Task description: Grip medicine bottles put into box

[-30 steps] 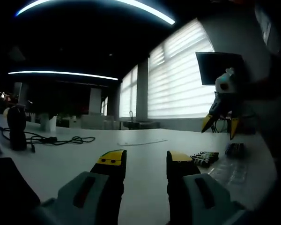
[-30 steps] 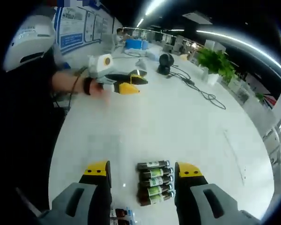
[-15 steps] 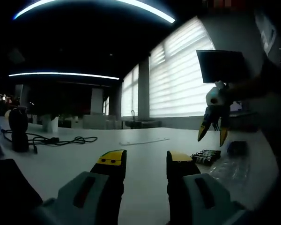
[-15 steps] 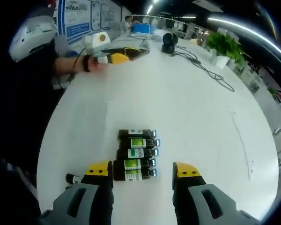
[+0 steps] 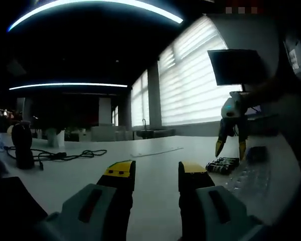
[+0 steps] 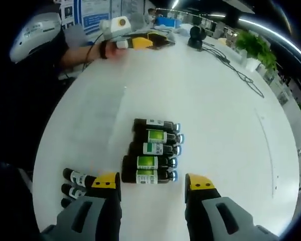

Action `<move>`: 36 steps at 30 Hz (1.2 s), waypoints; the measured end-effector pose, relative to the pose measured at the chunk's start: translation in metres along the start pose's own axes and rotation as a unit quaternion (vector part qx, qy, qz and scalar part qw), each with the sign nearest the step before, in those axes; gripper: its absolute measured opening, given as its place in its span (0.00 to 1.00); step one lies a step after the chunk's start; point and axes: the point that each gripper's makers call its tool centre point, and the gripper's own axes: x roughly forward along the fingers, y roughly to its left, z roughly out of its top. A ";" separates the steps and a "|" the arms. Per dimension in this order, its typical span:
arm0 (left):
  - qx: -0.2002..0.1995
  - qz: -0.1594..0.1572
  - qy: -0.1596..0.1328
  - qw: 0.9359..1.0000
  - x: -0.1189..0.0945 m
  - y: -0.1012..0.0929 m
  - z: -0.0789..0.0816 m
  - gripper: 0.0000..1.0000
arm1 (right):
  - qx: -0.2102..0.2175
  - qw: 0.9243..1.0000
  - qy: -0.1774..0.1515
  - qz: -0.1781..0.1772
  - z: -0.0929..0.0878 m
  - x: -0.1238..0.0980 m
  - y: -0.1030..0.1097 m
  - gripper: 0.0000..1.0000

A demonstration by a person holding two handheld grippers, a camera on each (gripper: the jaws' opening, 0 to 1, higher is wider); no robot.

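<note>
Several brown medicine bottles (image 6: 153,150) with green labels and blue caps lie side by side in a row on the white table (image 6: 205,100). My right gripper (image 6: 153,182) hovers open just short of the nearest bottle, which lies between and ahead of its yellow tips. More brown bottles (image 6: 74,179) lie to the lower left, beside the left jaw. My left gripper (image 5: 156,170) is open and empty, low over the table. In the left gripper view the right gripper (image 5: 230,149) hangs open above the bottle row (image 5: 222,164). In the right gripper view the left gripper (image 6: 158,42) is at the far edge.
A black cable (image 5: 65,154) and a dark upright object (image 5: 22,150) lie at the far left. A clear plastic sheet (image 5: 248,176) rests near the bottles. A dark screen (image 5: 236,65) hangs on the wall. A potted plant (image 6: 256,47) stands at the far side. A person's hand (image 6: 110,49) holds the left gripper.
My right gripper has come down and drawn back along the bottle row, so the whole row and the extra bottles now show ahead of its jaws. The left gripper has hardly moved.
</note>
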 end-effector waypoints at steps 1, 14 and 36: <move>0.000 0.000 0.000 1.000 0.000 0.000 0.000 0.27 | 0.001 1.000 -0.002 -0.002 0.000 0.001 0.000 0.45; 0.004 -0.004 0.002 1.000 0.000 -0.003 -0.001 0.27 | 0.016 1.000 -0.010 0.002 -0.003 0.002 0.003 0.41; 0.009 -0.005 0.001 1.000 0.000 -0.005 0.000 0.27 | 0.077 0.996 -0.037 -0.033 -0.008 -0.014 0.001 0.40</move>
